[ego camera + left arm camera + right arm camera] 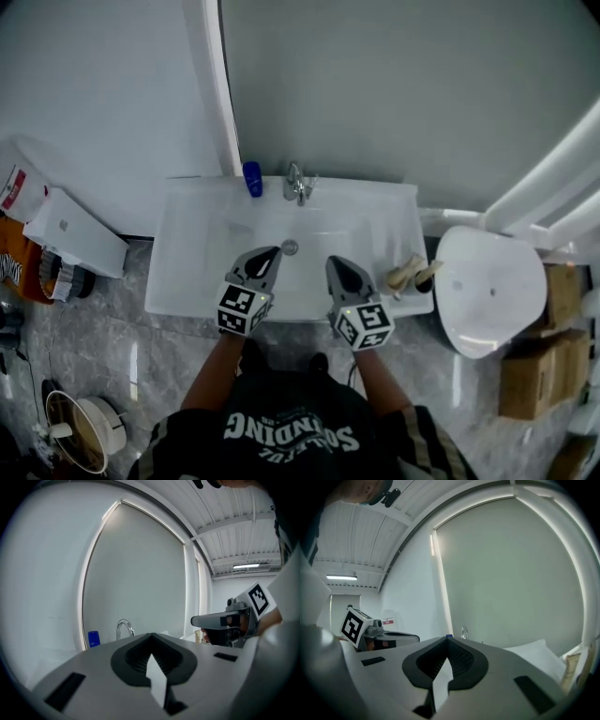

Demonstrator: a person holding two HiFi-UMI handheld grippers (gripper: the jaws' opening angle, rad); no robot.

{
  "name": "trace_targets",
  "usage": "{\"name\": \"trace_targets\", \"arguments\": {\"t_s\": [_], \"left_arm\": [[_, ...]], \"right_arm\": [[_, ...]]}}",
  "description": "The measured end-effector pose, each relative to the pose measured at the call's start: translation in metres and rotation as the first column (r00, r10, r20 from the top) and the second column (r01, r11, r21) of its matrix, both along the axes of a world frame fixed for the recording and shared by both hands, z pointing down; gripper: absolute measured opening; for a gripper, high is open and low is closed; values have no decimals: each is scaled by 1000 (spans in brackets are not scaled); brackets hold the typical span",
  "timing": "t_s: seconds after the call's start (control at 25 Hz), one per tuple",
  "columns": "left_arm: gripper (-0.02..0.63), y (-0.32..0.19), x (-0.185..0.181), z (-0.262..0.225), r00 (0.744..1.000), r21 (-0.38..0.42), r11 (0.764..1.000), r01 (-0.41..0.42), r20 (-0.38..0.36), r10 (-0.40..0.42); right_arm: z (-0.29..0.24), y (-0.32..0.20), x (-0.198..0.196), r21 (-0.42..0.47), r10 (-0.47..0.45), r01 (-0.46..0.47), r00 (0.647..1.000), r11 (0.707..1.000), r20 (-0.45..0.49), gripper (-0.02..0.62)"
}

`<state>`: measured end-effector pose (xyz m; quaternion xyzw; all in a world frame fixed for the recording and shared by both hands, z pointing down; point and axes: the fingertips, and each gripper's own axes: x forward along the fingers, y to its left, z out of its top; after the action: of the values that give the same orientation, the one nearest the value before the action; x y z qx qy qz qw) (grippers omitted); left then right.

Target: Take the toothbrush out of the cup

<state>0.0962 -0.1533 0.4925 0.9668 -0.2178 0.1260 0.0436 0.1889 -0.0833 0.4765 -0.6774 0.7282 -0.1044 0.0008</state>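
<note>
On the right ledge of the white basin [187,272] stands a beige cup [406,275] with a dark-tipped handle [429,272] next to it; it is too small to tell whether that is the toothbrush. The beige cup [571,670] also shows at the right gripper view's right edge. My left gripper [270,255] hovers over the basin's front middle, jaws shut and empty [151,637]. My right gripper [337,265] hangs beside it, left of the cup and apart from it, shut on nothing [447,639].
A chrome tap [297,183] and a blue bottle [252,178] stand at the basin's back edge. A white toilet [487,286] is to the right, with cardboard boxes [539,370] beyond it. A fan [80,427] lies on the floor at the lower left.
</note>
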Motion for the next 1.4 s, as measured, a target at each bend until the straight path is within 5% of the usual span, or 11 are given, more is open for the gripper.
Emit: {"name": "trace_targets", "arguments": {"t_s": [0.64,0.84,1.08,1.4], "left_arm": [[-2,27,68,13,976,-24,976,-216,-30,215],[-2,51,105,22,956,-48,955,-294,-20,293],[-2,74,128,30,924,-76,921,-383,-37,381],[-2,67,123,38,927,-100,922,-373,-19,373]], "right_arm": [[27,54,98,-38,282,-283,959,958,-24,-3],[48,90,151,-101,403,-404,915,909,-26,0],[80,115,194,-179,500,-496,866,850,-23,114],[131,111,236,-298,604,-580,797,758,-15,139]]}}
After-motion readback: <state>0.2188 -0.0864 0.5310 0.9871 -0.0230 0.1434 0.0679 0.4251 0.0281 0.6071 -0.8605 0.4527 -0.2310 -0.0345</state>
